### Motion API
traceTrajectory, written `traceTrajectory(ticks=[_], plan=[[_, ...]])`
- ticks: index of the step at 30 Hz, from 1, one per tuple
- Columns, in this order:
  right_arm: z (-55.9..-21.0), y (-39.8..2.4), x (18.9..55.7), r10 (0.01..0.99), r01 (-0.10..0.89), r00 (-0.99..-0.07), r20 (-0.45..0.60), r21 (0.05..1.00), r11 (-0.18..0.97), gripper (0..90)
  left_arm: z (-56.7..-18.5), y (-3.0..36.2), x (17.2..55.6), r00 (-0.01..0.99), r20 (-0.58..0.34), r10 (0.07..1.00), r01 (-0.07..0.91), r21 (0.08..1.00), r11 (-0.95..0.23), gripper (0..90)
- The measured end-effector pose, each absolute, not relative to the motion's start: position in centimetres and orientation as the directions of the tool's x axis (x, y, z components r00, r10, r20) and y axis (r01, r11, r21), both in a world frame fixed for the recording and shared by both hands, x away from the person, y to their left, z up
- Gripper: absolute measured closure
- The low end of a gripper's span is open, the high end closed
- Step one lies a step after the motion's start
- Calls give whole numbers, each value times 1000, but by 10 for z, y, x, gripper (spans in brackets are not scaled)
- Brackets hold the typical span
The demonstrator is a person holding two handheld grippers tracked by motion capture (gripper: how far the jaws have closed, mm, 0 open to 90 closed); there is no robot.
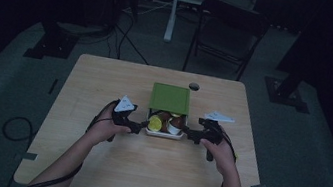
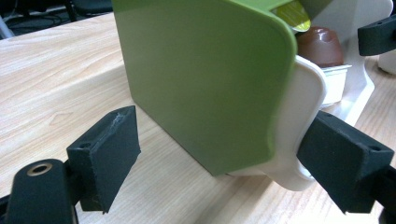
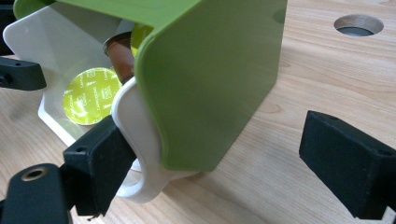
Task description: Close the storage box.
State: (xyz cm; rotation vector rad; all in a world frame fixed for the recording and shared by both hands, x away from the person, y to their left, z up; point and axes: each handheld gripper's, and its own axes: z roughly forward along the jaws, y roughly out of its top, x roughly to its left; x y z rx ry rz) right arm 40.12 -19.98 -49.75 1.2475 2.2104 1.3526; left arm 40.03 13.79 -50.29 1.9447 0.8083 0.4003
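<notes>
— While the green lid [image 1: 170, 98] sat partway slid back over the white box [image 2: 308, 98] mid-desk [image 1: 105, 84], how were things?
— Both jaws stood wide: left hand-held gripper [image 1: 141, 126] and right hand-held gripper [image 1: 189, 135] flanked it, one pad touching each handle (nothing clamped). Capsules [image 3: 91, 95] showed; the lid's removal remained, I judged.

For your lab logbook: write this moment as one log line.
left gripper: open, at white tray | right gripper: open, opposite end | green lid: partly covering
</notes>
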Motion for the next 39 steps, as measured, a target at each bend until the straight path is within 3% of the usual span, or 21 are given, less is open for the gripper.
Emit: traceTrajectory(ticks=[29,39], plan=[[-500,-196,412,815,548,-539,213,824,147,107,-502,134,414,688,-36,724,371,875,-310,145],[-499,-193,405,803,520,-566,186,837,173,107,-498,128,404,720,-65,690,370,878,-303,146]])
